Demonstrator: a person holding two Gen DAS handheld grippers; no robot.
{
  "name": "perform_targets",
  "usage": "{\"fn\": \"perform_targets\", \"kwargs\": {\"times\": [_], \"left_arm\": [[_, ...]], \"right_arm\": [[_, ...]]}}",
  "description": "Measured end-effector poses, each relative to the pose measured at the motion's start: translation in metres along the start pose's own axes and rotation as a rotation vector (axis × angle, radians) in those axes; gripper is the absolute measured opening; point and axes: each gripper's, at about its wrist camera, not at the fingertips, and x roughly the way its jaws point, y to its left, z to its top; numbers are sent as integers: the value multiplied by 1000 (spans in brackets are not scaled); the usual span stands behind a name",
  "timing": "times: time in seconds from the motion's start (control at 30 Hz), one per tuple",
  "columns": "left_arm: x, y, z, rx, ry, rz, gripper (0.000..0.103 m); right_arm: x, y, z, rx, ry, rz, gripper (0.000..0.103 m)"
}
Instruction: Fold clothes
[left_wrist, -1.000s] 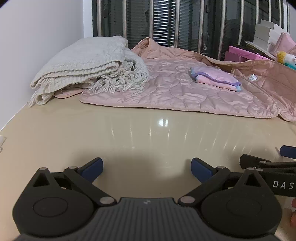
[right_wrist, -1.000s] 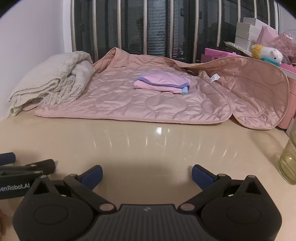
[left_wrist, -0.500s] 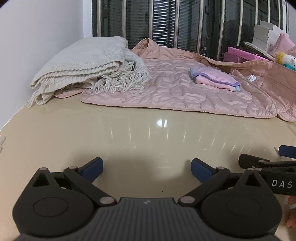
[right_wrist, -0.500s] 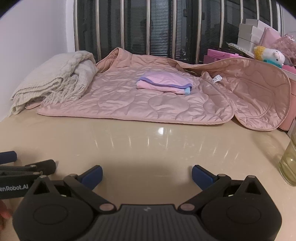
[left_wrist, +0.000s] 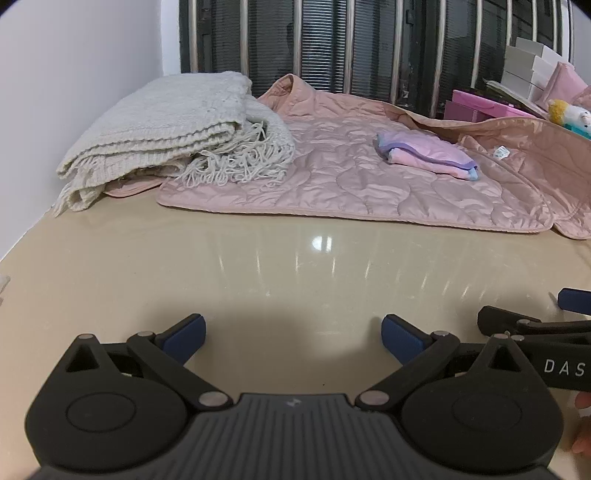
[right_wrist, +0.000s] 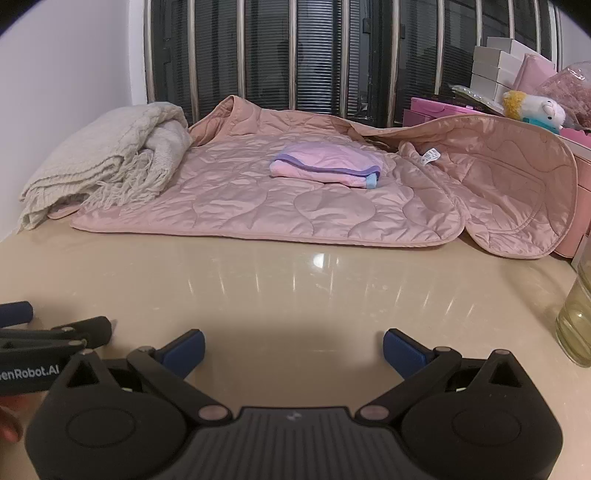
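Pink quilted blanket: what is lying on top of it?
A small folded pink-and-purple cloth rests on the quilted blanket; the cream knit throw covers its left corner, hiding what's beneath.

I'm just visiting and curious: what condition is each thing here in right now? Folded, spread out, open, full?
Left tongs: open, empty, over bare table.
Right tongs: open, empty, over bare table.
Quilted jacket: spread flat, unfolded, one side curled up against the boxes.
Small pink garment: folded, lying on the jacket.
Cream blanket: folded, fringe hanging, overlapping the jacket's edge.
Glass: upright, holding yellowish liquid.
Plush toy: sitting on the pink boxes.
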Motion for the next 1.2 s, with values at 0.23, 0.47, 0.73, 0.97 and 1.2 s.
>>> {"fn": "perform_targets", "kwargs": {"times": [0.23,0.47,0.73,0.97,1.2], "left_arm": [[0,-1,0,-5,-1,4,102],[-2,0,-2,-4,-4,2,102],[-5,0,-5,-5,-9,5,102],[-4,-1,-4,-6,-9,0,102],[-3,-1,-3,-2,-8,3,102]], "right_arm": [[0,-1,1,2,1,-4,103],[0,-1,1,0,2,-6,103],[0,-2,1,1,2,-6,103],[0,-3,1,0,2,-5,103],[0,-4,1,3,2,-10,103]]}}
